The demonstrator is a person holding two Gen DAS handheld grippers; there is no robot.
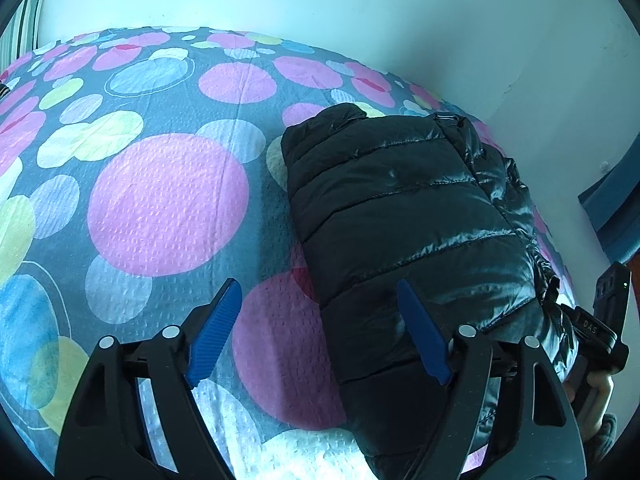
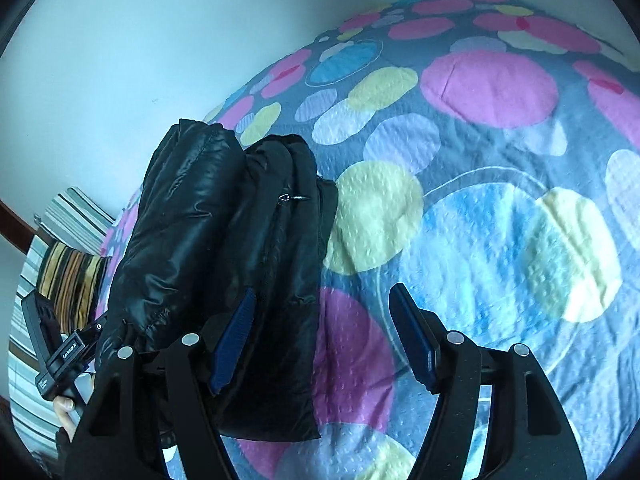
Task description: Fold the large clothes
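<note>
Puffer jacket [image 1: 408, 216]: glossy black, quilted in bands.
Bedspread [image 1: 168, 200]: grey, with pink, yellow, pale blue and white circles overlapping.
Gripper pads [image 2: 234, 340]: blue, on black arms.
Cushion [image 2: 70, 284]: yellow, orange and black stripes.
Wall [image 1: 320, 0]: plain white.

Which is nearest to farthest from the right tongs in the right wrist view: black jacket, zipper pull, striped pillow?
1. Black jacket: right at the right tongs, its edge under the left finger.
2. Zipper pull: farther up the jacket, ahead of the fingers.
3. Striped pillow: beyond the jacket, far left, by the wall.
</note>
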